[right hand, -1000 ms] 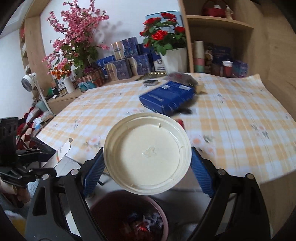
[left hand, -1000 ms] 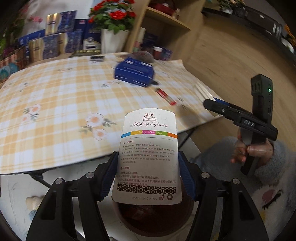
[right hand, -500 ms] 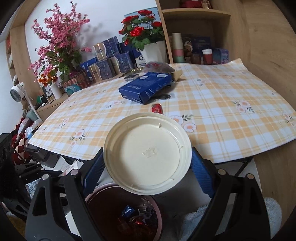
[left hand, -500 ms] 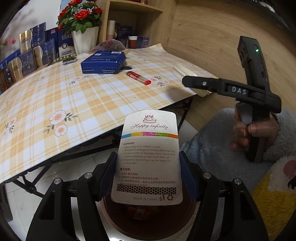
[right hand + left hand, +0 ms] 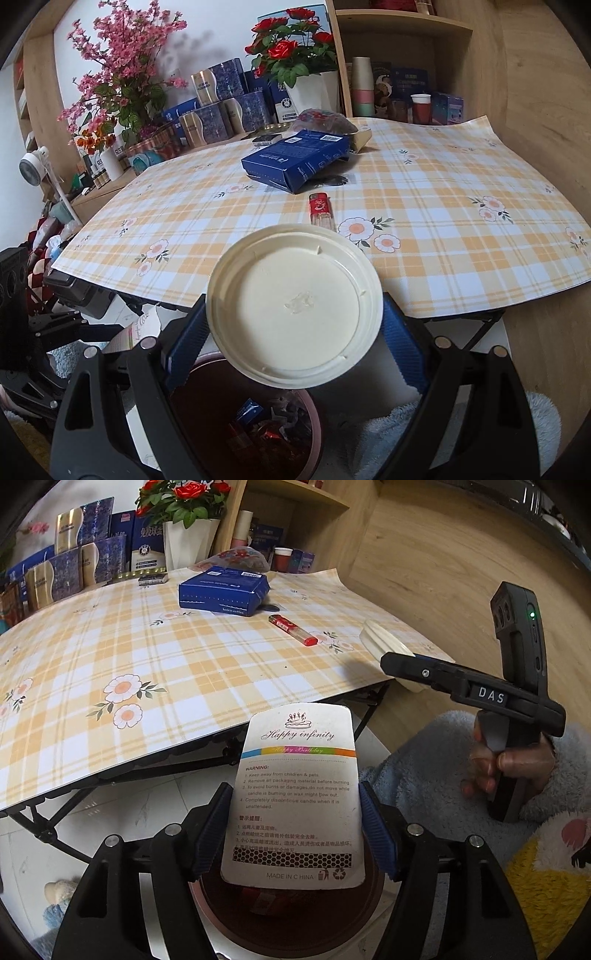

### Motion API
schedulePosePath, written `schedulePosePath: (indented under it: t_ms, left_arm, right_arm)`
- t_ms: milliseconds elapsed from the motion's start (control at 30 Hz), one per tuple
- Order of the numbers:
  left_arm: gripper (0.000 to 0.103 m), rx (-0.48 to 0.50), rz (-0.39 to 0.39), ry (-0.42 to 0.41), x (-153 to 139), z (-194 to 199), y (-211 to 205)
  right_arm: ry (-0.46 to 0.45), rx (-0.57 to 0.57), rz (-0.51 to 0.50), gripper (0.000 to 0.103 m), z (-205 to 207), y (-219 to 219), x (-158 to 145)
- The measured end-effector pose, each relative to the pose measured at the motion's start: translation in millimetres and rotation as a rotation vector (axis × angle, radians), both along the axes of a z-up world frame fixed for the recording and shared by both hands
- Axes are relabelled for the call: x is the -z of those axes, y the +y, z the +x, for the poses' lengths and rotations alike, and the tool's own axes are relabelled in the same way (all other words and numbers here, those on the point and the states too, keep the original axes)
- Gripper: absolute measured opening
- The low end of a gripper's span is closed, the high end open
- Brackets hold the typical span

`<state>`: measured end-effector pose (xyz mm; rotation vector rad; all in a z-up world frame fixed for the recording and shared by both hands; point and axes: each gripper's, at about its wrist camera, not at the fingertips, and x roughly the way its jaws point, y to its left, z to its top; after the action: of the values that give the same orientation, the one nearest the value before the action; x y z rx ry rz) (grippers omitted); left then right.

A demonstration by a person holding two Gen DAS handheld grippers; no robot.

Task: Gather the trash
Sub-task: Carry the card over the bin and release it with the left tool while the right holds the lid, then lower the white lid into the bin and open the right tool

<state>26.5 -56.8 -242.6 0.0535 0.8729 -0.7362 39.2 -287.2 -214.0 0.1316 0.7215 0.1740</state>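
My left gripper [image 5: 295, 827] is shut on a white candle packaging card [image 5: 295, 794] printed "Happy infinity". It holds the card upright over a dark red trash bin [image 5: 291, 923] on the floor. My right gripper [image 5: 291, 328] is shut on a round cream plastic lid [image 5: 295, 310], held over the same bin [image 5: 251, 417], which holds several wrappers. The right gripper also shows in the left wrist view [image 5: 391, 661] with the lid's edge [image 5: 380, 638]. The left gripper and card show in the right wrist view [image 5: 136, 328].
A folding table with a yellow plaid cloth [image 5: 424, 206] carries a blue box [image 5: 295, 162], a red lighter [image 5: 320, 208] and a crumpled bag [image 5: 325, 118]. Flower pots, boxes and a shelf stand behind. A blue fluffy rug [image 5: 424, 768] lies by the bin.
Both grippers have moved down from table height toward the bin beside the table's edge, each still holding its item. The table now sits further back in both views.
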Motion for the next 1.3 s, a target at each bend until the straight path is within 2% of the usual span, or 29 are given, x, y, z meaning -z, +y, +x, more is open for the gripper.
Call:
schedulePosePath:
  t_ms: [67,100,200,400,633,933,1200,1300]
  left_arm:
    - [0.075,-0.003,-0.009,-0.006,-1.8,-1.0,1.9]
    - [0.082,-0.007,-0.013,-0.011,-2.9,-1.8,3.1]
    - [0.087,-0.032,-0.038,-0.038,-8.9,-2.7,9.8]
    - [0.097,-0.211,-0.055,-0.139,-25.7,-3.0,35.2]
    - [0.097,-0.385,-0.089,-0.173,-35.8,0.8,67.0]
    - [0.097,-0.503,-0.103,-0.143,-34.6,4.8,90.5]
    - [0.097,-0.579,-0.090,-0.131,-32.3,7.4,102.1]
    - [0.097,-0.582,-0.091,-0.125,-31.6,8.3,103.5]
  right_arm:
    - [0.001,0.001,0.001,0.087,0.3,-0.4,0.4]
    - [0.000,0.000,0.002,0.087,0.1,-0.3,0.1]
    - [-0.005,-0.005,0.000,0.087,-0.9,0.8,0.2]
    - [0.017,-0.052,0.009,0.087,1.2,7.5,5.3]
    - [0.031,-0.200,-0.036,0.088,-0.8,38.0,8.0]
    - [0.059,-0.391,-0.136,0.088,-12.1,80.3,14.3]
    - [0.066,-0.444,-0.190,0.090,-18.9,94.3,18.2]
    - [0.062,-0.426,-0.198,0.096,-18.2,92.9,17.3]
